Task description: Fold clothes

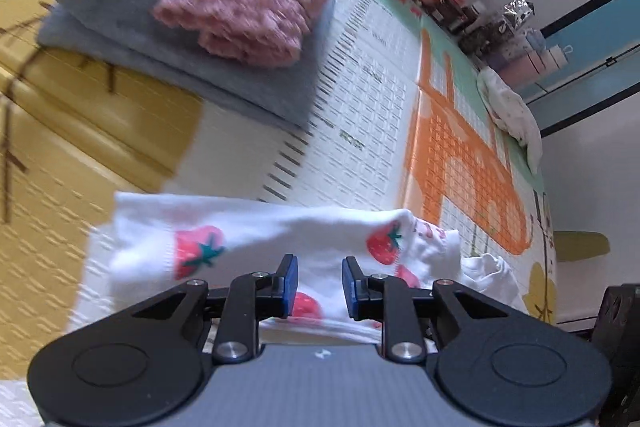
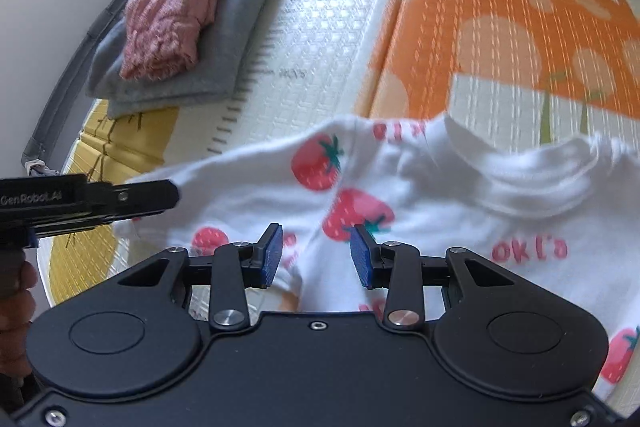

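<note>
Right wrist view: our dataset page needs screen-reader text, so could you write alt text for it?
The right tongs hang open over a white strawberry-print shirt spread on a patterned play mat, with no cloth between the pads. The left tongs reach in from the left edge; a folded pink garment rests on a folded grey one behind.

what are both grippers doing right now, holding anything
left gripper: open, nothing gripped, above the strawberry shirt
right gripper: open, nothing gripped, above the same shirt
</note>
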{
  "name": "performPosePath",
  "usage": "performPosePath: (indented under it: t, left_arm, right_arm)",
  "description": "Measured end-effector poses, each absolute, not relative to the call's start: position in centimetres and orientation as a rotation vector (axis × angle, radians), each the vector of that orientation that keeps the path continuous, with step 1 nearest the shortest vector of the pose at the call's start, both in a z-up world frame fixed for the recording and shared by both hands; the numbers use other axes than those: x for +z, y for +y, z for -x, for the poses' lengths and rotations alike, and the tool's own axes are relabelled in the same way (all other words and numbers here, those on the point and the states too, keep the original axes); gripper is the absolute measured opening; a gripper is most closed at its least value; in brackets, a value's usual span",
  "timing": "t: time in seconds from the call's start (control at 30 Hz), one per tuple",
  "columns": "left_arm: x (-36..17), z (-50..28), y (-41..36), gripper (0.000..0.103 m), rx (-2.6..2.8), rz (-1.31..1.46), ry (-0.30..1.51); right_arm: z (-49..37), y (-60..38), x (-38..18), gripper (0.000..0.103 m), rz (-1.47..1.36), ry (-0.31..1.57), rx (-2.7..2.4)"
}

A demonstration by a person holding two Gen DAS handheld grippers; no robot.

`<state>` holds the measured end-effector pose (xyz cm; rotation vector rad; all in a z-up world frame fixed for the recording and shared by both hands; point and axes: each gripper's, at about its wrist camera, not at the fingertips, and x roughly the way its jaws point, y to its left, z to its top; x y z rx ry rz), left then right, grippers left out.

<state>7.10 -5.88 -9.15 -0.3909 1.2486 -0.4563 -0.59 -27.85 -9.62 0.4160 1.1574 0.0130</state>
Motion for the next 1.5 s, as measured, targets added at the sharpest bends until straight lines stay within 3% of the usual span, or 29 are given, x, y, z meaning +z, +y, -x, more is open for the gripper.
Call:
performPosePath:
  t: [0.27, 0.37, 0.93, 1.3, 1.5]
  left_arm:
    - [-11.2, -8.7, -5.4, 0.026, -0.334, 0.405, 1.262]
    - [-12.1, -9.2, -3.6, 0.017, -0.287, 0.454, 1.274]
    - [-11.3, -10.8, 1.2, 0.014, -0.177, 0.467, 1.222]
    - [-8.7, -10.2, 3.2, 0.03, -0.203, 0.464, 1.172]
    - [-8.6, -8.5, 1.2, 0.032, -0.318, 0.443, 1.216]
  right_arm:
    - [1.2, -28.0, -10.3, 0.035, -0.406, 1.168, -0.005]
    - [1.2, -27.6, -10.3, 0.035, -0.381, 1.173, -0.01]
    - [0.9, -27.6, -10.5, 0.035, -0.378, 1.187, -0.014]
    - [0.7, -27.5, -10.6, 0.035, -0.377, 1.194, -0.018]
    - [0.7, -27.6, -10.5, 0.035, -0.376, 1.199, -0.016]
